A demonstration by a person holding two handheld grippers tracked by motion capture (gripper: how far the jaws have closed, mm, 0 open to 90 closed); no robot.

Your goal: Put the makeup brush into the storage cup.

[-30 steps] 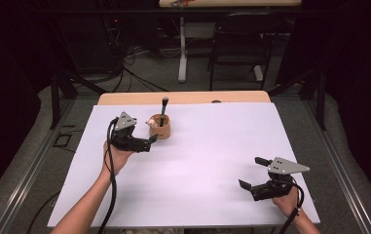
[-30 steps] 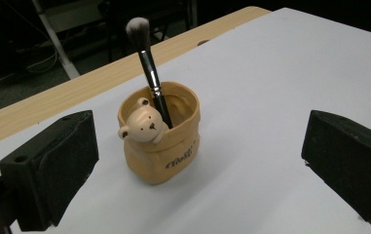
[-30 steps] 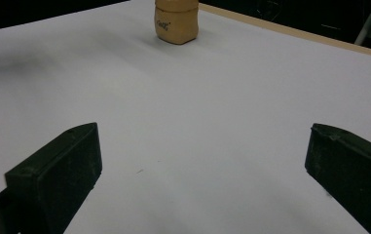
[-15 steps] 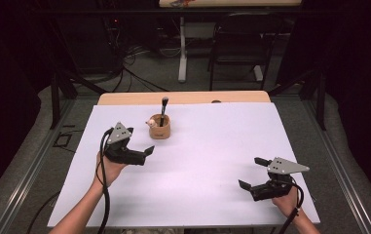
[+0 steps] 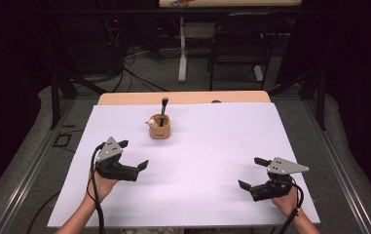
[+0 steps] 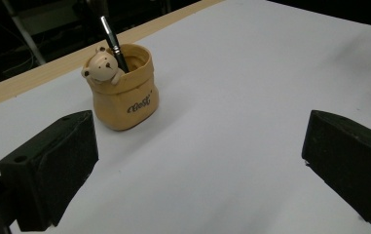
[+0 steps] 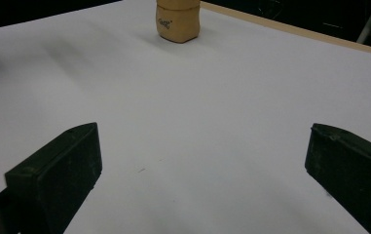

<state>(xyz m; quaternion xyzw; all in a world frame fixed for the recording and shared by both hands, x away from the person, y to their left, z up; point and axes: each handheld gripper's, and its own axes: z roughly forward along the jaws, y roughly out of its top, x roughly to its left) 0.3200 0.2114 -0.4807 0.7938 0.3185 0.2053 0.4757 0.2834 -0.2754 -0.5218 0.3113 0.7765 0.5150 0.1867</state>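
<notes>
A small tan sack-shaped holder with a bear figure on its rim stands upright on the white sheet, left of centre toward the back. A black-handled brush stands in it. The left gripper view shows the holder, its bear and the brush a short way ahead. My left gripper is open and empty, near and left of the holder, apart from it. At the front right my right gripper rests open and empty, with the holder far ahead of it.
The white sheet covers the table, and a strip of bare wood shows along the far edge. A dark chair and a table leg stand on the floor beyond. Cables trail from both grippers toward the front.
My left gripper has drawn back from the holder toward the front left of the table. The right gripper has stayed in place.
</notes>
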